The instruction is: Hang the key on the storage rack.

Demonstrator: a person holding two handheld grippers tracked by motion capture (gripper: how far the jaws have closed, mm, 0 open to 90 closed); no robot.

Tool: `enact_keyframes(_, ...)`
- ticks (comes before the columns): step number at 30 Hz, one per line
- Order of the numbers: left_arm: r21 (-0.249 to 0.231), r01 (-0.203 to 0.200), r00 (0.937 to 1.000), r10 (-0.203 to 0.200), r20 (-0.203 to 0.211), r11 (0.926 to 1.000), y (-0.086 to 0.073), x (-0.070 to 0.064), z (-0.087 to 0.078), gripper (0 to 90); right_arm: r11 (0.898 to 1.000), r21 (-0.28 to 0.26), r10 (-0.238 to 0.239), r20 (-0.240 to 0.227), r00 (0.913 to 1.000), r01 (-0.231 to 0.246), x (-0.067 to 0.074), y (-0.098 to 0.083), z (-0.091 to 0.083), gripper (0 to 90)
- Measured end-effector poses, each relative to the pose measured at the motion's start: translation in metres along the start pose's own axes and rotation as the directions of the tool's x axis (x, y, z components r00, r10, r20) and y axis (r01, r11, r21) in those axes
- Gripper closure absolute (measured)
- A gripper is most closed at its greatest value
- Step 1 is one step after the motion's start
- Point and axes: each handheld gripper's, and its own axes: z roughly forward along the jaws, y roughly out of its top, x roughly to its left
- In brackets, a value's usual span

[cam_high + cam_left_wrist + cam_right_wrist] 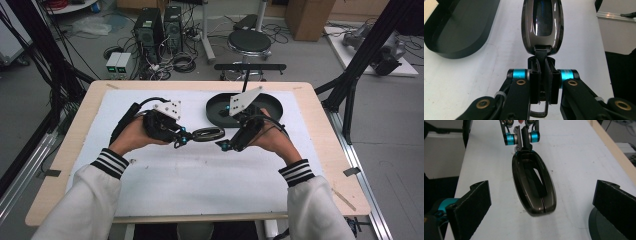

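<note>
A glossy dark oval case (208, 133), shaped like a glasses case with a long window in its upper face, is held just above the white mat (200, 175) at the middle of the bench (70, 150). Its long axis is seen running roughly left to right across the bench in the high view, one narrow end turned toward the left claw (186, 140) and the other toward the right claw (223, 145). In the left gripper view the case (542, 25) is shown pointing straight away from the camera, its near end fitted with a small dark tab. That tab is pinched between the pads of the left claw (543, 82), which are drawn close together on it, so the case is carried by its end alone.

In the right gripper view the case (534, 186) is seen lengthwise, its rounded free end nearest the camera and a seam visible across that end. The pads of the right claw (544, 206) are spread wide on either side of that end, apart from it and closed on nothing.

A shallow black oval tray (245, 111) is set on the mat behind the right hand (272, 140), well beyond the case; what can be seen of its floor is bare (456, 30).
</note>
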Motion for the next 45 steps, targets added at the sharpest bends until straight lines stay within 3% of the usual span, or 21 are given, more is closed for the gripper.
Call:
enact_keyframes(9, 0.007, -0.012, 0.9999, 0.012, 0.006, 0.9999, 0.001, -0.003, 0.002, 84.0, 0.998, 0.056, -0.011, -0.050, 0.9987, 0.014, -0.006, 0.009, 0.023, 4.7)
enact_keyframes(16, 0.015, -0.012, 0.9999, 0.012, 0.012, 0.9998, 0.002, -0.003, 0.003, 84.0, 0.996, 0.089, -0.014, -0.071, 0.9974, 0.020, -0.006, 0.010, 0.030, 7.0)
enact_keyframes(18, 0.022, -0.018, 0.9998, 0.017, 0.011, 0.9996, 0.002, -0.002, 0.003, 84.0, 0.994, 0.101, -0.019, -0.086, 0.9961, 0.028, -0.006, 0.010, 0.032, 15.4)
enact_keyframes(24, 0.018, -0.014, 0.9999, 0.014, 0.011, 0.9997, 0.001, -0.002, 0.004, 84.0, 0.990, 0.137, -0.009, -0.125, 0.9921, 0.027, -0.006, 0.009, 0.036, 18.7)
enact_keyframes(27, 0.023, -0.010, 0.9999, 0.010, 0.010, 0.9997, 0.001, -0.002, 0.005, 84.0, 0.989, 0.142, -0.016, -0.137, 0.9904, 0.036, -0.006, 0.009, 0.038, 25.8)
enact_keyframes(38, 0.047, -0.018, 0.9998, 0.017, 0.013, 0.9988, 0.001, -0.002, 0.008, 84.0, 0.983, 0.175, -0.035, -0.138, 0.9898, 0.059, -0.004, 0.011, 0.042, 43.0)
enact_keyframes(45, 0.048, -0.020, 0.9997, 0.019, 0.013, 0.9987, 0.000, -0.001, 0.008, 84.1, 0.980, 0.188, -0.043, -0.143, 0.9888, 0.070, -0.004, 0.012, 0.044, 47.1)
